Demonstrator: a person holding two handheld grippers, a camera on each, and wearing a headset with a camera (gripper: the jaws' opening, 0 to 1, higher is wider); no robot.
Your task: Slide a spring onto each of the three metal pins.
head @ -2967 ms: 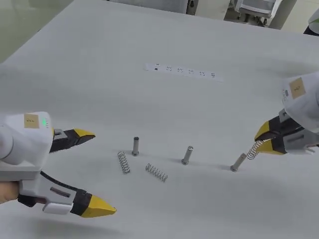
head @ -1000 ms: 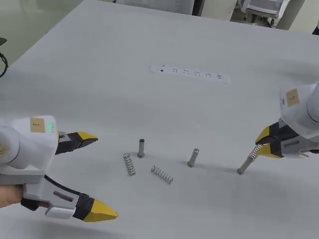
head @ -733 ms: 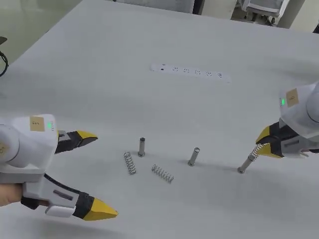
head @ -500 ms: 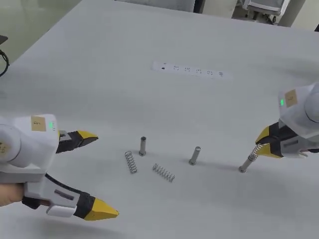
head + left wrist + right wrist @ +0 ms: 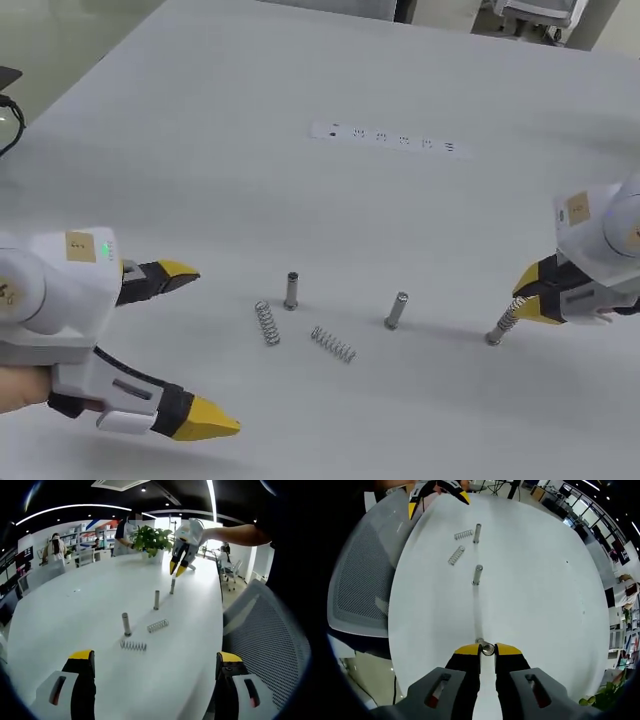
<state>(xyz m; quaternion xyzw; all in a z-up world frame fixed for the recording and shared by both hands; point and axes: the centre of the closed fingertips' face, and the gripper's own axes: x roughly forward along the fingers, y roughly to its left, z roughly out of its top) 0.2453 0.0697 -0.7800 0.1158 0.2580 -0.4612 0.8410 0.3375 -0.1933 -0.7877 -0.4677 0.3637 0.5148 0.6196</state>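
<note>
Three short metal pins stand on the white table: the left pin (image 5: pixel 292 290), the middle pin (image 5: pixel 397 310) and the right pin (image 5: pixel 495 335). A spring (image 5: pixel 507 319) sits over the right pin, and my right gripper (image 5: pixel 522 301) is shut on its top end; in the right gripper view the spring (image 5: pixel 487 649) shows end-on between the yellow tips of the right gripper (image 5: pixel 488 650). Two loose springs (image 5: pixel 266 322) (image 5: pixel 332 344) lie flat between the left and middle pins. My left gripper (image 5: pixel 200 348) hangs wide open at the near left, holding nothing.
A white power strip (image 5: pixel 390 138) lies farther back on the table. In the left gripper view, a mesh office chair (image 5: pixel 270 645) stands beside the table's edge, a potted plant (image 5: pixel 152 539) sits at the far end, and people stand beyond it.
The right gripper has come down a little with the spring, which now reaches farther down the right pin. The left gripper has held still. The head camera has shifted slightly.
</note>
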